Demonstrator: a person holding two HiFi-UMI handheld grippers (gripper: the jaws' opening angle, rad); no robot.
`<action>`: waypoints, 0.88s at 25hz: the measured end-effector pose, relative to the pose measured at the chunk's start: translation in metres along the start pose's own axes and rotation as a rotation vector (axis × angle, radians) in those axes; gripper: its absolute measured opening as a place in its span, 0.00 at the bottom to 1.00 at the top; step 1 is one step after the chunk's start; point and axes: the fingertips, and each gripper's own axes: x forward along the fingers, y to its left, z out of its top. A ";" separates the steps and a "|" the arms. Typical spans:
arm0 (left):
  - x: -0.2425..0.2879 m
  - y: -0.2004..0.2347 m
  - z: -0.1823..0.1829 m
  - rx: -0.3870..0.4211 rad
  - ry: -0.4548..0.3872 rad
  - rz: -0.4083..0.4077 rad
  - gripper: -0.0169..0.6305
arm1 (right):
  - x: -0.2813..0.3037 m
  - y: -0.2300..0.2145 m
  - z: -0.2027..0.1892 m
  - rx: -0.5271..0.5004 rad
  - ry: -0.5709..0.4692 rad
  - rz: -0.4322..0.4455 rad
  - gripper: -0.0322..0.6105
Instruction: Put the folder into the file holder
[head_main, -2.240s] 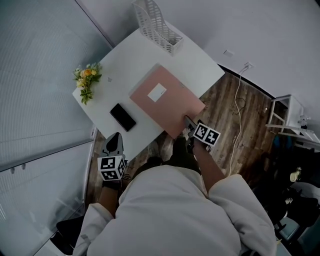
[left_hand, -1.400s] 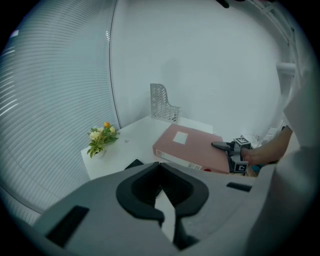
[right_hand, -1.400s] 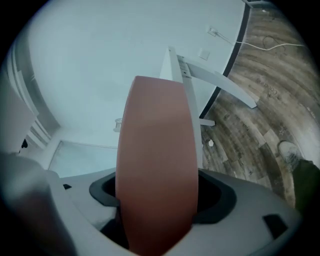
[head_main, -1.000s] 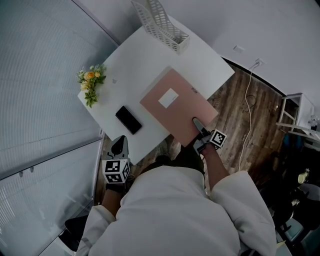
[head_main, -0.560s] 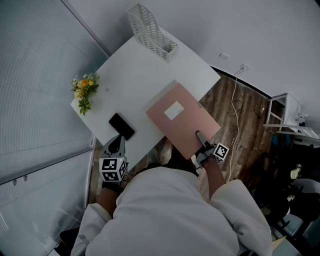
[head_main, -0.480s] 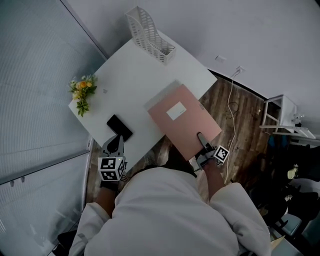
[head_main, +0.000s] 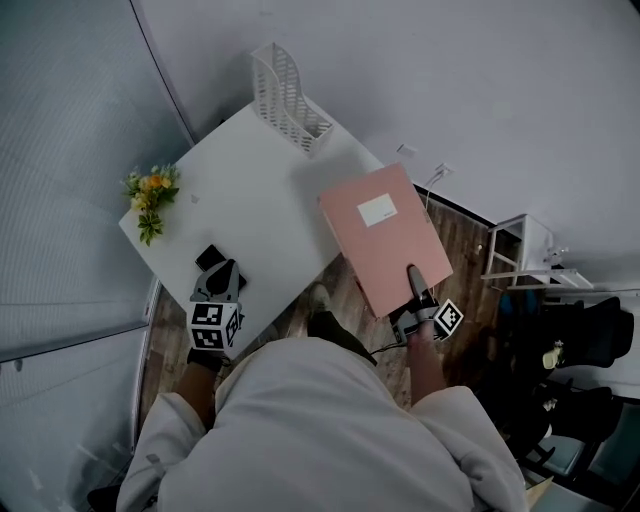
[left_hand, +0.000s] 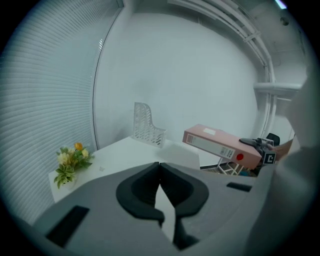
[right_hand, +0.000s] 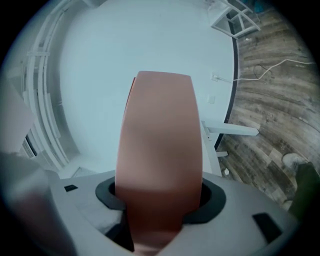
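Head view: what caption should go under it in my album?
Right hand-held gripper holds the pink folder up beside the white table, file holder on its far edge.

The folder (head_main: 385, 240) looks like matt pink card. The file holder (head_main: 285, 95) is white lattice plastic. The counter (head_main: 250, 190) is smooth and white, the floor (right_hand: 280, 90) grained wood planks.

A: What kind of room?
B: Plain pale grey walls (head_main: 480, 60), slatted white window blinds (head_main: 60, 120) left, dark wood-plank floor (head_main: 458, 228).
A: Furniture?
B: A square white surface (head_main: 255, 190), a small white rack (head_main: 518, 243) beside the wall.
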 end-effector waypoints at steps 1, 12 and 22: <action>0.000 0.000 0.002 -0.002 -0.006 -0.003 0.04 | 0.003 0.009 0.005 -0.024 0.003 -0.002 0.49; -0.013 0.041 -0.003 -0.085 -0.036 0.069 0.04 | 0.095 0.107 0.084 -0.436 0.097 -0.093 0.49; -0.041 0.082 -0.034 -0.215 -0.034 0.207 0.04 | 0.233 0.210 0.091 -0.842 0.290 -0.131 0.49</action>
